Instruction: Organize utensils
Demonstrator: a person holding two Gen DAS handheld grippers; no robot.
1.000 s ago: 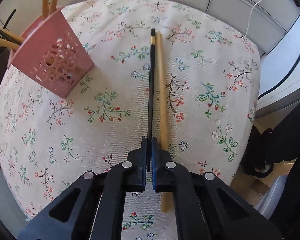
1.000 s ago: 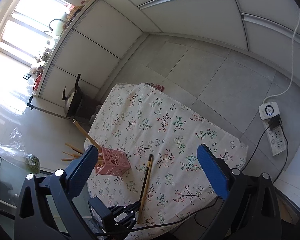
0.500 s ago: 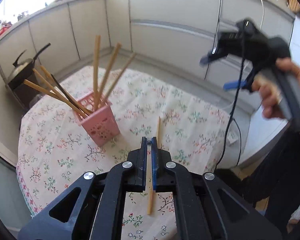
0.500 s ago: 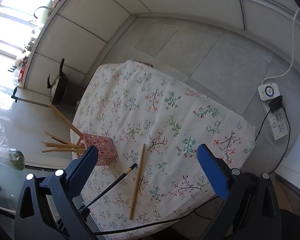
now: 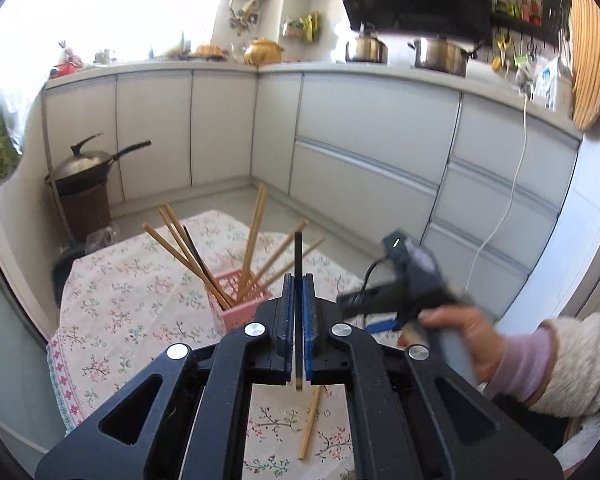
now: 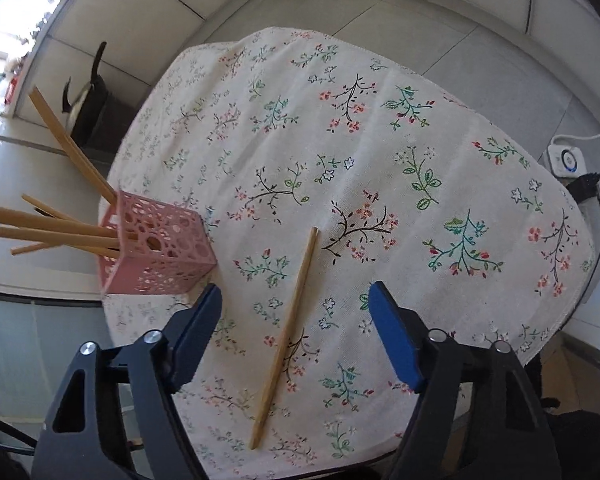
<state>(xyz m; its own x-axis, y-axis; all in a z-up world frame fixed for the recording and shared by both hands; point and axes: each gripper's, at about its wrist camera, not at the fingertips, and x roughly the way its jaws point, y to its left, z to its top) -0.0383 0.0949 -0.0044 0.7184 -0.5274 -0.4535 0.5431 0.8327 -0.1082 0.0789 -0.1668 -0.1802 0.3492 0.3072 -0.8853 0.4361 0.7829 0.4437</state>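
My left gripper [image 5: 298, 280] is shut on a black chopstick [image 5: 298, 256] that stands up between its pads, raised above the table. Just behind it sits the pink perforated holder [image 5: 242, 314] with several wooden chopsticks fanned out of it. One wooden chopstick [image 6: 286, 334] lies on the floral tablecloth [image 6: 380, 152]; it also shows below the left jaws [image 5: 310, 424]. My right gripper [image 6: 294, 294] hangs above that chopstick, jaws closing, pads apart on either side of it without touching. The holder [image 6: 160, 250] lies to its left. The right gripper [image 5: 404, 280], held by a hand, shows in the left wrist view.
The small table stands in a kitchen with white cabinets [image 5: 360, 152] behind it. A wok on a dark stand [image 5: 84, 172] is at the far left. A power strip [image 6: 568, 160] and cord lie on the floor to the right. A sleeve [image 5: 572, 360] is near the table's right edge.
The left gripper has lifted the black chopstick off the cloth and tilted it upward. The right gripper has dropped toward the wooden chopstick, and its jaws have narrowed.
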